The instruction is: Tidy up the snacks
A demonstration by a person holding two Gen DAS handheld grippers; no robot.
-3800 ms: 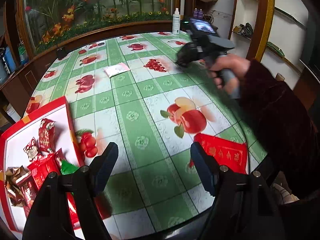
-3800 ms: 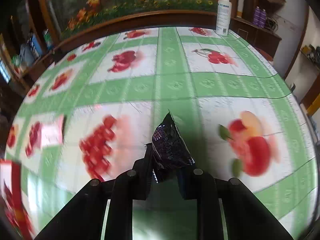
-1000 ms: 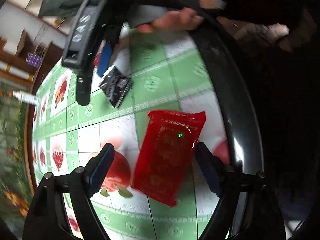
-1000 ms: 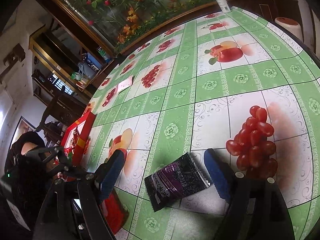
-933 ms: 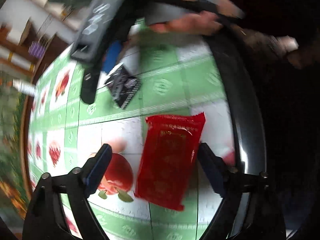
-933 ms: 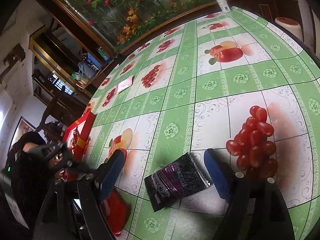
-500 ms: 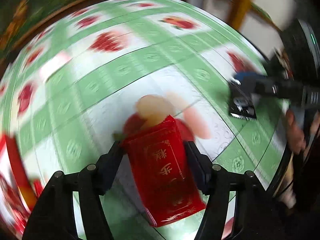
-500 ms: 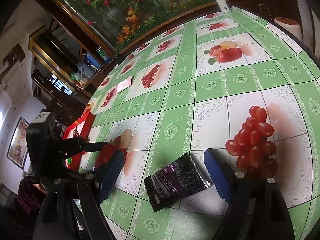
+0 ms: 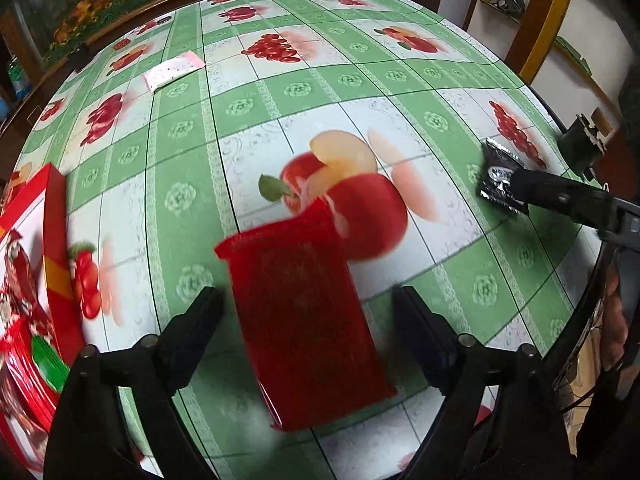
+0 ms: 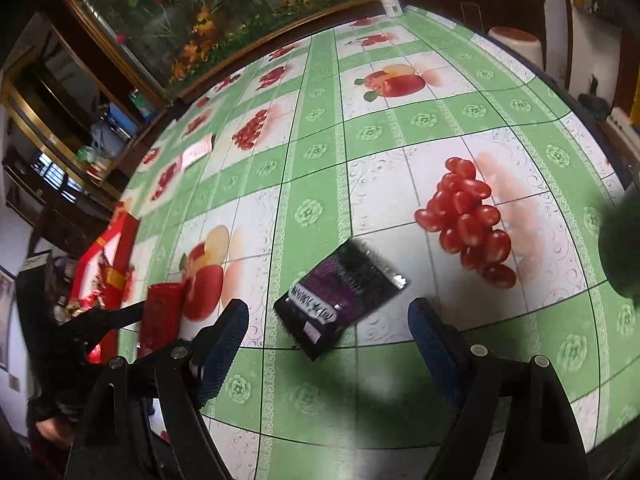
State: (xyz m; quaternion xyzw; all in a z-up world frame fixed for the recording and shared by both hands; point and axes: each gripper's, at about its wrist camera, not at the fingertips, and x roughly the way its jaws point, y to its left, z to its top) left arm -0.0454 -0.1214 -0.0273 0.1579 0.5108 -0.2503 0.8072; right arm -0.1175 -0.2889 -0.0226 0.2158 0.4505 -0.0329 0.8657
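The red packet (image 9: 304, 312) lies on the table (image 9: 320, 92) between the left gripper (image 9: 308, 324), whose jaws have just been opening off it. The dark packet (image 10: 340, 300) lies ahead of the right gripper (image 10: 328, 328), jaws spread. The red box (image 9: 52, 240) sits left.

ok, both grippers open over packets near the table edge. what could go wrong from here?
1. The flat red foil packet lies between the left gripper, whose jaws have just been opening and do not touch it. It sits close to the round table's edge, so a nudge could push it off.
2. The dark purple snack packet lies flat ahead of the open right gripper; thin and flat, it may slip from a pinch.
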